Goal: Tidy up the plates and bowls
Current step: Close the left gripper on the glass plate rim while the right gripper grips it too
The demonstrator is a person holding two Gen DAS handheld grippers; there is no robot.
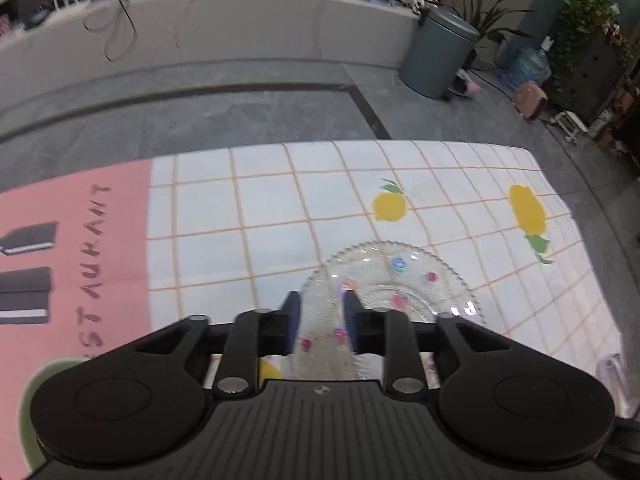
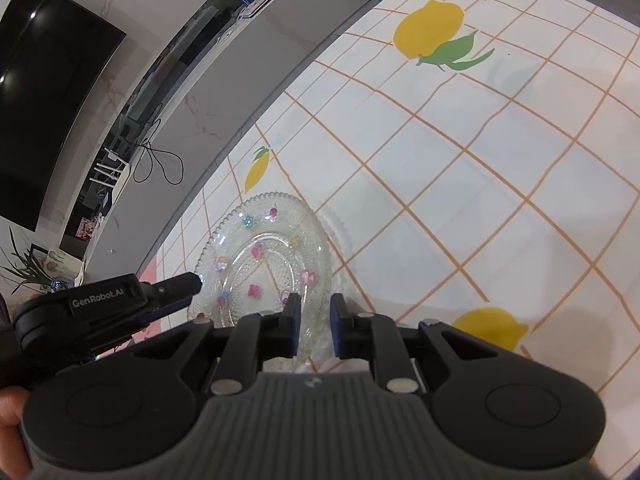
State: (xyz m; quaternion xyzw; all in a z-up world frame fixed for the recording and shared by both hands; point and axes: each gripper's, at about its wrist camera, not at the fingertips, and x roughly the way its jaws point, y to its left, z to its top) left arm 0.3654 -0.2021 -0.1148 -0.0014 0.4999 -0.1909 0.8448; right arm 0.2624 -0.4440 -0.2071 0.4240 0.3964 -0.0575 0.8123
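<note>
A clear glass plate [image 1: 394, 280] with a beaded rim and small coloured flowers lies on the checked tablecloth [image 1: 280, 208]. My left gripper [image 1: 320, 308] is over its near edge, jaws a little apart with the plate rim between them. In the right wrist view the same plate [image 2: 264, 256] appears tilted, and a second clear plate rim [image 2: 340, 232] shows beneath it. My right gripper [image 2: 316, 310] has its jaws slightly apart around the plate's near rim. The left gripper [image 2: 192, 284] shows at the plate's left edge.
The tablecloth [image 2: 480, 160] has yellow lemon prints and a pink panel [image 1: 76, 240] at the left. Beyond the table's far edge are a grey floor, a grey bin [image 1: 436, 56], potted plants [image 1: 584, 12] and a low white ledge [image 1: 200, 32]. A dark TV screen [image 2: 44, 92] hangs on the wall.
</note>
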